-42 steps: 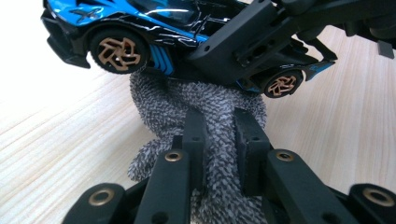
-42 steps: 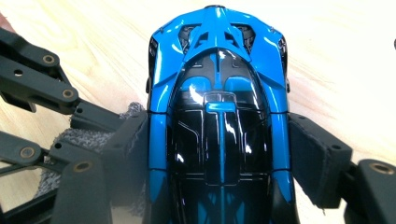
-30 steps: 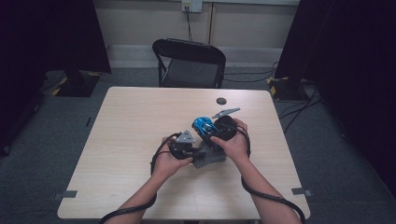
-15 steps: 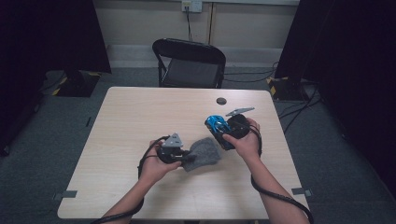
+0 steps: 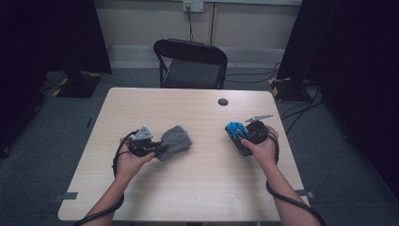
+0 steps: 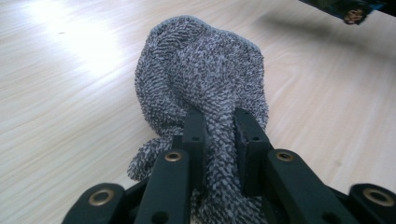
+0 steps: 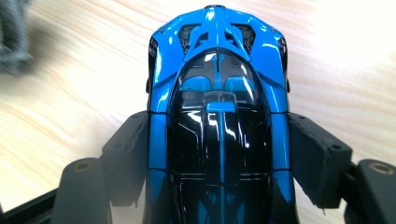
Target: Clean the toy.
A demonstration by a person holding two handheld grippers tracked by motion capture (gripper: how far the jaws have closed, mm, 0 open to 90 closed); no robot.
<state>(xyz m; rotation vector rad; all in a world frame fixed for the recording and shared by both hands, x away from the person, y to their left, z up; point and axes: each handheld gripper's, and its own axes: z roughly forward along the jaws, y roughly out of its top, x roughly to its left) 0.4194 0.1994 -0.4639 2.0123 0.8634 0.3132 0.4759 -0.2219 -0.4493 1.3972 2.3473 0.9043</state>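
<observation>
The two hands have drawn apart: the left gripper (image 5: 157,148) now sits at the table's (image 5: 197,188) left, pinching the grey cloth (image 6: 201,79), while the right gripper (image 5: 237,141) holds the blue toy car (image 7: 217,93) clamped by its sides, over at the right. With cloth and car well separated (they were together mid-table a second ago), the wiping looks finished.

Grey cloth (image 6: 201,79) at the table's nine o'clock looks coarse, knitted and matt; the blue toy car (image 7: 217,116) at three o'clock is glossy plastic; the table (image 5: 197,188) is smooth pale wood-grain
</observation>
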